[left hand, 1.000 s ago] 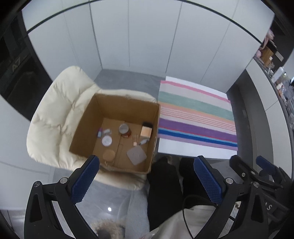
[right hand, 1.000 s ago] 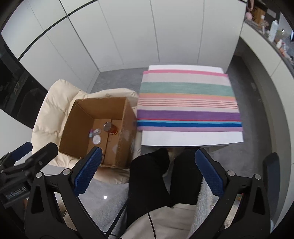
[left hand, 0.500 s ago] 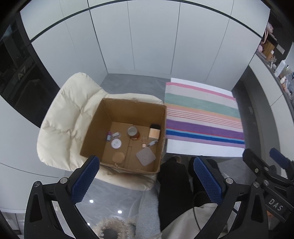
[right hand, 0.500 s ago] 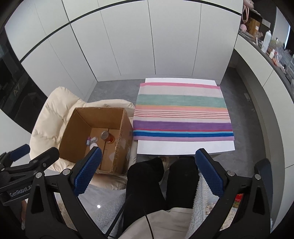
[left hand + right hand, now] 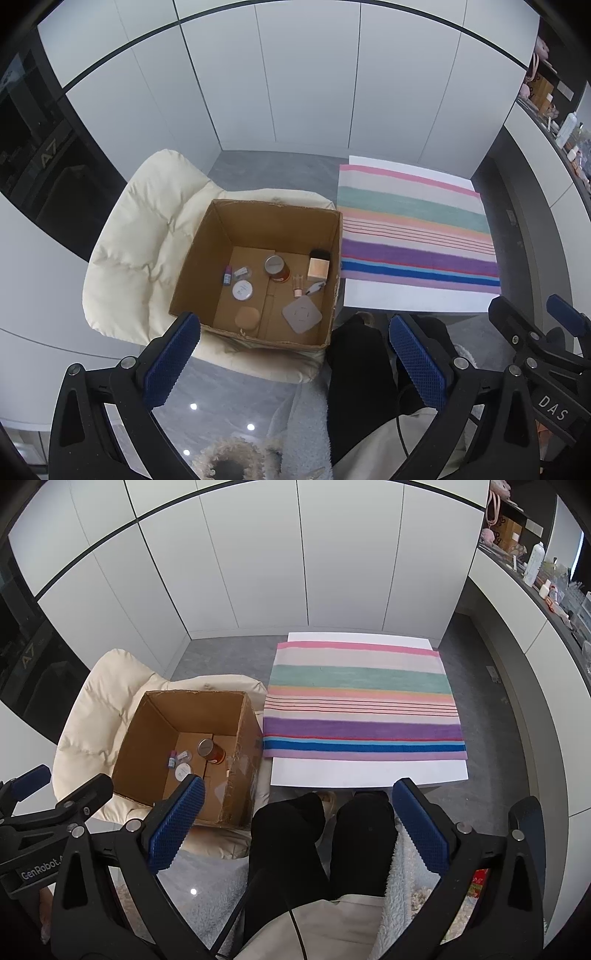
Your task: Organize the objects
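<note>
Tools (image 5: 295,354) now hang higher above cardboard box (image 5: 273,225).

Both tools are black frames with silver screws and blue cross-hatched pads (image 5: 170,358); the left tool (image 5: 44,812) reads "GenRobot", the right tool (image 5: 532,343) "DAS". The person wears black trousers (image 5: 288,845) and a beige top (image 5: 332,926), a thin black cable (image 5: 295,923) trailing across it

Left tongs (image 5: 295,360) held high, jaws spread wide and empty, right tongs (image 5: 297,834) alongside — likewise agape, gripping nothing, person's black-trousered legs (image 5: 321,834) below
</note>
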### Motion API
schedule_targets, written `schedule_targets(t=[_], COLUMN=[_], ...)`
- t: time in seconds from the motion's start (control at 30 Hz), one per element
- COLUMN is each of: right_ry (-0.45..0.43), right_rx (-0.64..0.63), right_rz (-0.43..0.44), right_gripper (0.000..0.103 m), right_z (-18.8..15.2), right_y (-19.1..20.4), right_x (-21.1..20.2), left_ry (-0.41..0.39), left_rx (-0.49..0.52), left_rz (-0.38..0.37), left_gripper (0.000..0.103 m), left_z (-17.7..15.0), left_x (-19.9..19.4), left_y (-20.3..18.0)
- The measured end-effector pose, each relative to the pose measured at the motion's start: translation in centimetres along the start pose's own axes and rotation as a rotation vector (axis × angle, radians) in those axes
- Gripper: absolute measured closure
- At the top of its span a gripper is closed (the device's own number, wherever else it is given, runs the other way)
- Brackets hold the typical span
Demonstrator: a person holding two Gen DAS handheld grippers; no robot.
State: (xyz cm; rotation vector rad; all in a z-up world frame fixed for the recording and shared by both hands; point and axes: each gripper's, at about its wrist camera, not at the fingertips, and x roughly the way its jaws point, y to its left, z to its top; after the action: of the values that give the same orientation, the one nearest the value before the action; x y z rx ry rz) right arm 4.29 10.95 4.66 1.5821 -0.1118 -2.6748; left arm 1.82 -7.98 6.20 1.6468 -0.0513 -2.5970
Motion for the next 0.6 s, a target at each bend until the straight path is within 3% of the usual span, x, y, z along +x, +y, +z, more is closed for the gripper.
schedule_targets(t=[0.6], right_ry=[-0.008], right_rx=[0.004], right_rz=[-0.014], right_gripper=[0.000], right_z=[-0.32], right_y=[-0.49], right_x=[-0.39], left_ry=[-0.009], left_rx=[0.016], left_rz=[-0.016], left_gripper=[0.000], left_z=[-0.22], left_x=[-0.39], left_y=[-0.53])
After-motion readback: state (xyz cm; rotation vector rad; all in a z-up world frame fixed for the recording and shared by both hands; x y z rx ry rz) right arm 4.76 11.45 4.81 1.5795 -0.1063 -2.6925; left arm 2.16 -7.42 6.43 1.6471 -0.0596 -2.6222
